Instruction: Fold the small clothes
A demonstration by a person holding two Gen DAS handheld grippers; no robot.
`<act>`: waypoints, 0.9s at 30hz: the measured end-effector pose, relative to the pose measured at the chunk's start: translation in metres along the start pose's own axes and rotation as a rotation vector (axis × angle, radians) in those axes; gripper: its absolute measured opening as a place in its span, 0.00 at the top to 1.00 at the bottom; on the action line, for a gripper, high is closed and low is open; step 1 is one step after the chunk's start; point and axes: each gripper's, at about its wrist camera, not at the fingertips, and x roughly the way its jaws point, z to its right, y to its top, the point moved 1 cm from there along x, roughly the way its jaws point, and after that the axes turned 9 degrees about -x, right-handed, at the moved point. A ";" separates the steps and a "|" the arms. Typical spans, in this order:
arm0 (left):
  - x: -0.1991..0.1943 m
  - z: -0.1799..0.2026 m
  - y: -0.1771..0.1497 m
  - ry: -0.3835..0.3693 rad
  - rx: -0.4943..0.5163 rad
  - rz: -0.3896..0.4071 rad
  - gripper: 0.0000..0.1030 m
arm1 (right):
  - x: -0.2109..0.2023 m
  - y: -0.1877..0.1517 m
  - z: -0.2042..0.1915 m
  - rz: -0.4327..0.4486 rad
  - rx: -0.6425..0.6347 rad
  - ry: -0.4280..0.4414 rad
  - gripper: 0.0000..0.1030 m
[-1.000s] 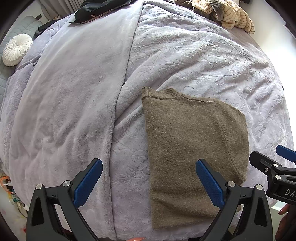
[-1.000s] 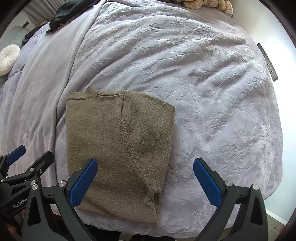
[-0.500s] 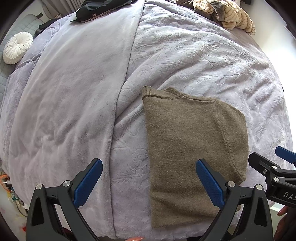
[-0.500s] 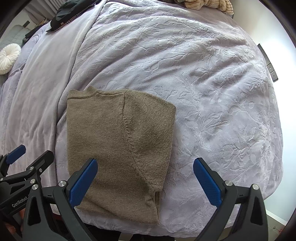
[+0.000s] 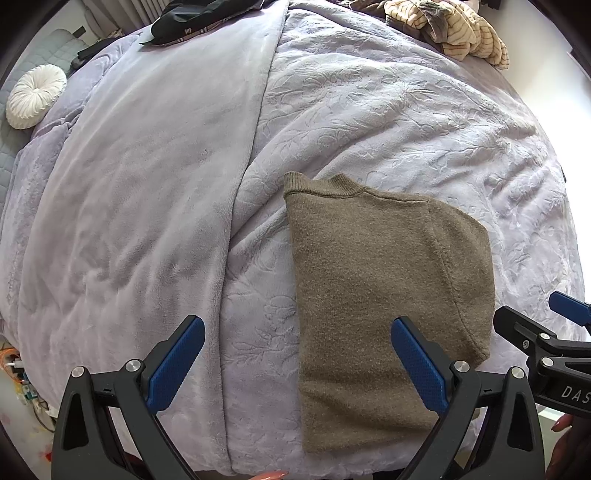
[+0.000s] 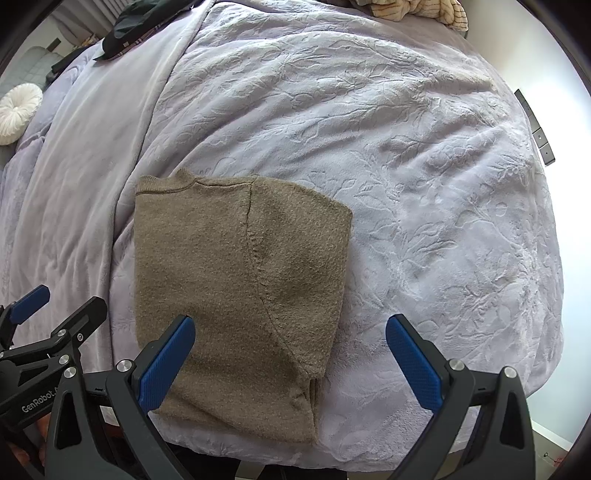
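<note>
An olive-brown knit sweater [image 5: 380, 291] lies folded lengthwise on the lilac bedspread [image 5: 369, 110], collar at the far end, one sleeve folded over its right side. It also shows in the right wrist view [image 6: 236, 280]. My left gripper [image 5: 295, 365] is open and empty, hovering over the sweater's near left edge. My right gripper [image 6: 290, 363] is open and empty over the sweater's near right part. Each gripper shows at the edge of the other's view, the right gripper [image 5: 554, 347] and the left gripper [image 6: 44, 332].
A smooth lilac blanket [image 5: 140, 192] covers the bed's left half. A round white cushion [image 5: 35, 96] lies far left. Dark clothing [image 5: 199, 16] and a striped beige garment [image 5: 454, 29] lie at the far end. The bed's near edge [image 6: 332, 448] runs just below the sweater.
Both views shifted only slightly; the sweater and both open grippers stay much the same.
</note>
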 end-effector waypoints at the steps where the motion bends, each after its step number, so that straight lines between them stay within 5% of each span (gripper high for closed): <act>1: 0.000 0.000 0.000 0.001 0.000 0.000 0.02 | 0.000 0.000 0.000 0.000 0.001 0.001 0.00; 27: -0.001 0.000 -0.004 0.005 -0.009 -0.004 0.02 | 0.000 -0.001 -0.004 -0.002 0.001 -0.001 0.00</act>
